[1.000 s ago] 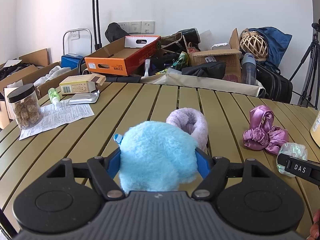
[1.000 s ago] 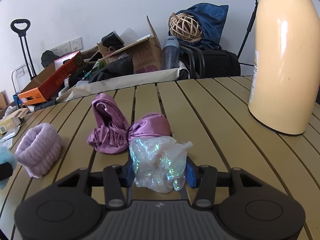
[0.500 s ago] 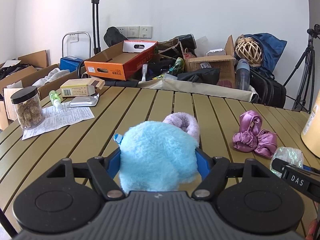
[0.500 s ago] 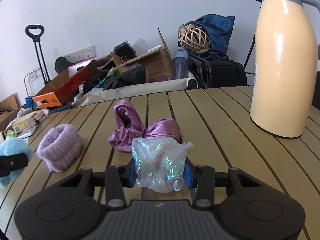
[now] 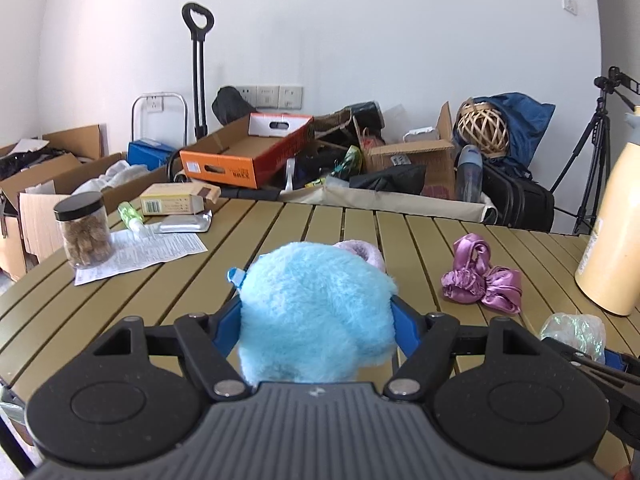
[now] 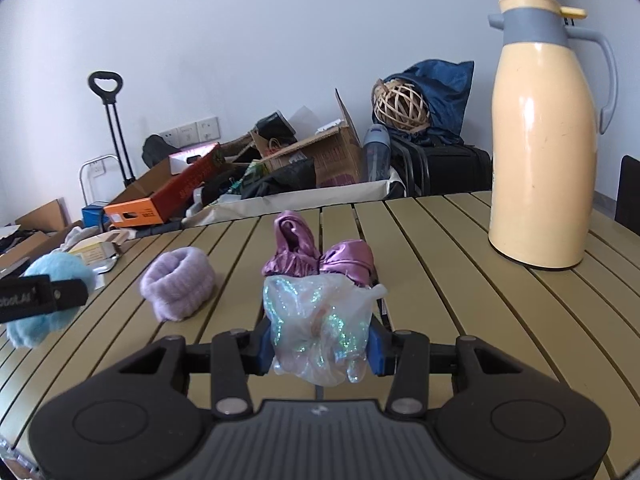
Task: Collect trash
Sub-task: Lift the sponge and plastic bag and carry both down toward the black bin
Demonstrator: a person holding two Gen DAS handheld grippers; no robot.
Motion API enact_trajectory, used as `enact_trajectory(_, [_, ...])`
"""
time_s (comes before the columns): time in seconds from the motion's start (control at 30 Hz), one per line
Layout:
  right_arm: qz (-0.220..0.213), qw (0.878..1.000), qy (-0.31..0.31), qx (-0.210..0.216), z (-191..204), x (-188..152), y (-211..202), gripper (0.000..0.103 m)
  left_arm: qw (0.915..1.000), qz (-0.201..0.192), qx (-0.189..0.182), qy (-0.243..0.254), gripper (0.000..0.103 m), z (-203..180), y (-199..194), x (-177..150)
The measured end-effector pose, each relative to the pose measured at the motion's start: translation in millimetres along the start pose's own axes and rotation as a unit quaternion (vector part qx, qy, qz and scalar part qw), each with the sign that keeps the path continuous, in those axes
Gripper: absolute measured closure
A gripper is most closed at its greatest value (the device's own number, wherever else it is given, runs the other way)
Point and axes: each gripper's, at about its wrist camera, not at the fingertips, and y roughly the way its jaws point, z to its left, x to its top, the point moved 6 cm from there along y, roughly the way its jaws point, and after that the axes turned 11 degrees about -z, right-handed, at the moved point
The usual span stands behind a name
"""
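Note:
My left gripper [image 5: 316, 320] is shut on a fluffy light-blue ball [image 5: 312, 300], held just above the slatted olive table [image 5: 416, 240]. My right gripper [image 6: 320, 342] is shut on a crumpled iridescent plastic wrapper [image 6: 320, 320], also a little above the slats. In the right wrist view the blue ball [image 6: 56, 276] and the left gripper's black finger [image 6: 40, 300] show at the far left. Behind the ball, partly hidden, a lilac fuzzy band [image 5: 366, 254] lies on the table. A purple satin scrunchie [image 6: 316, 258] lies just beyond the wrapper.
A tall cream thermos [image 6: 540, 140] stands at the table's right. At the left are a jar with a black lid [image 5: 84, 228], a printed sheet [image 5: 148, 248], a foil packet [image 5: 182, 224] and a small carton [image 5: 176, 200]. Cardboard boxes and bags crowd the floor behind.
Both grippers have drawn back and risen with their loads. The lilac band, scrunchie and thermos now sit farther off, and more of the thermos shows.

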Motion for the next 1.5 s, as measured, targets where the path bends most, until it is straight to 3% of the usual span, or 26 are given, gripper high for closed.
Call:
enact_trajectory(0.27, [-0.026, 0.999, -0.009, 0.017, 6.7, -5.2, -49.4, 0.060, 0.9999, -0.006, -0.011, -0.001, 0.028, 4.1, -42.9, -16.1])
enact_trajectory(0.73, [-0.027, 0.998, -0.028, 0.039, 9.7, -33.8, -112.8, 0.060, 0.9991, -0.010, -0.041, 0.000, 0.028, 5.2, -104.7, -50.7])
enact_trajectory(1.17, [0.017, 0.997, -0.052, 0.056, 13.8, -86.3, -165.9, 0.060, 0.9977, 0.012, -0.059, 0.031, 0.028, 1.8, -152.7, -95.9])
enact_trajectory(1.5, [0.072, 0.993, -0.071, 0.062, 12.5, -130.5, -192.2, 0.060, 0.9945, 0.056, -0.065, 0.061, 0.028, 3.5, -175.1, -144.7])
